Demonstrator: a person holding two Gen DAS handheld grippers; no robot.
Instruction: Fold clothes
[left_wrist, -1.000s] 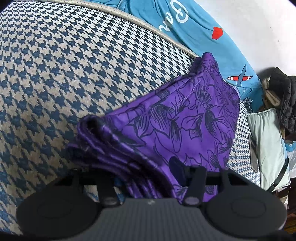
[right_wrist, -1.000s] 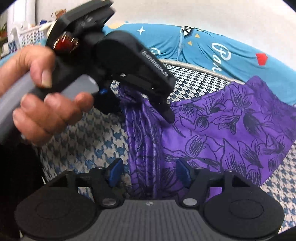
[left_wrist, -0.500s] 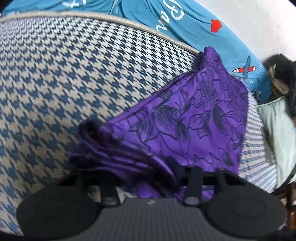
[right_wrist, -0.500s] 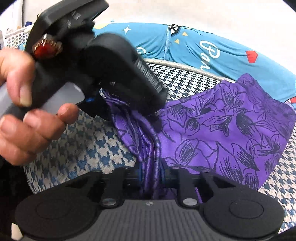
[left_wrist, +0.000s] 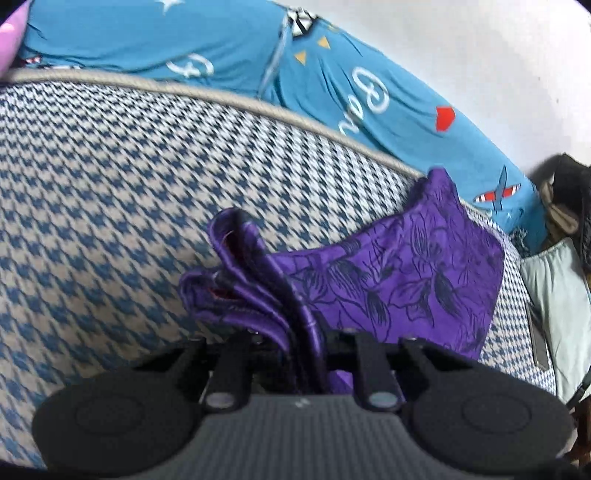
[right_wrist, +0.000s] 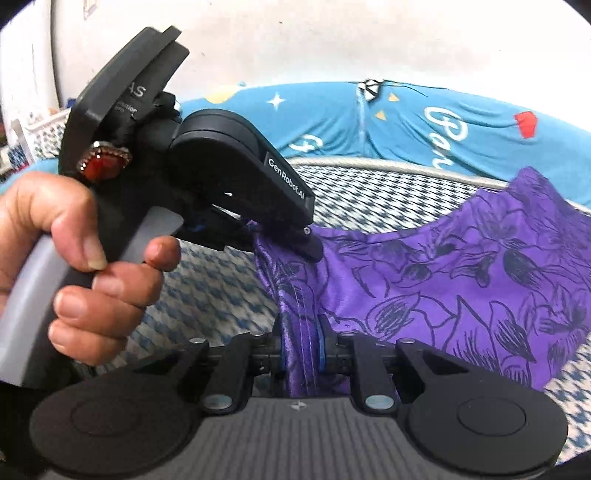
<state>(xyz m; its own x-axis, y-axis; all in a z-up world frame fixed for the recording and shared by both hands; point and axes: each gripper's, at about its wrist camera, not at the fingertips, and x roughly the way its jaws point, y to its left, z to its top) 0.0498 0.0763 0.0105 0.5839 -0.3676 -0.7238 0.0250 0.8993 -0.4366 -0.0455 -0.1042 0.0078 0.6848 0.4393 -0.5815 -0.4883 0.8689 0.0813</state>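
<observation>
Both grippers clench one bunched edge of a purple floral garment (right_wrist: 454, 291) over a blue-and-white houndstooth surface (left_wrist: 110, 192); whether that is a bed or a cushion cannot be told. The right gripper (right_wrist: 301, 347) has its blue-padded fingers (right_wrist: 320, 343) pressed together on a gathered fold of the cloth. The left gripper (left_wrist: 306, 354) bites the same edge a little further along, its fingers closed on several stacked folds.

Only the right wrist view shows the left gripper from outside (right_wrist: 291, 236): a person's hand (right_wrist: 85, 266) wraps its grey handle, a red-stoned ring (right_wrist: 105, 164) on one finger, and the black nose pinches the cloth just above the right gripper's hold. That view also catches a white lattice basket (right_wrist: 40, 129) at far left; its contents cannot be made out.

Only the left wrist view shows the layered folds end-on (left_wrist: 236, 280), fanning up from the fingers. It alone shows a pale green bag (left_wrist: 554, 306) and dark clothing (left_wrist: 569, 192) at the right edge.

Both views show the rest of the garment spread flat on the houndstooth, reaching its piped far edge, with a blue printed shirt (left_wrist: 229, 48) behind against a white wall (right_wrist: 332, 40).
</observation>
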